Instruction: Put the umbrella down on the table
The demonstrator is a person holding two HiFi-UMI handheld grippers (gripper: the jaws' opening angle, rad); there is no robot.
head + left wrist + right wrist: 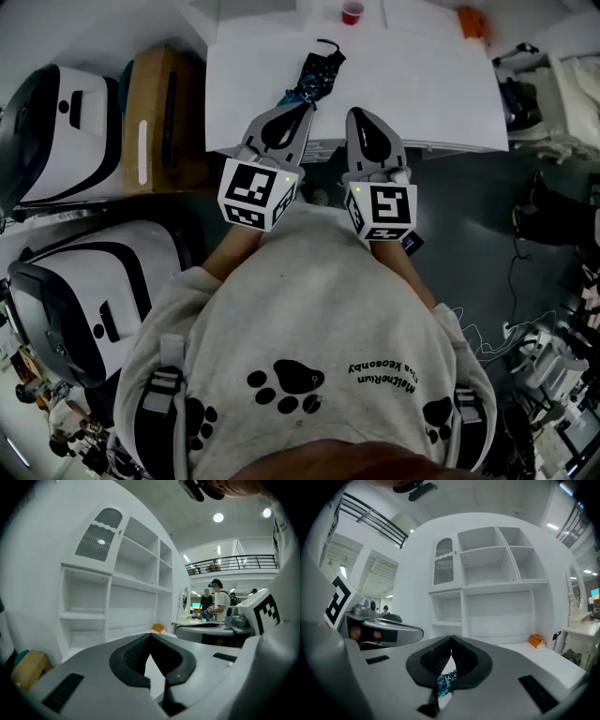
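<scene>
The folded umbrella [314,75], dark with a blue pattern, lies on the white table [422,84] near its front edge, strap end pointing away. My left gripper [300,106] hovers just at the umbrella's near end, jaws shut with nothing between them in the left gripper view [150,635]. My right gripper [361,114] is beside it to the right, over the table edge, also shut and empty [451,639]. Through the gap under its closed tips a patch of the umbrella [446,682] shows, lying beyond the jaws.
A red cup [352,12] and an orange object [473,21] sit at the table's far side. A white shelf unit [497,583] stands behind. A cardboard box [164,117] and white machines [66,131] crowd the left. People [218,602] stand far off.
</scene>
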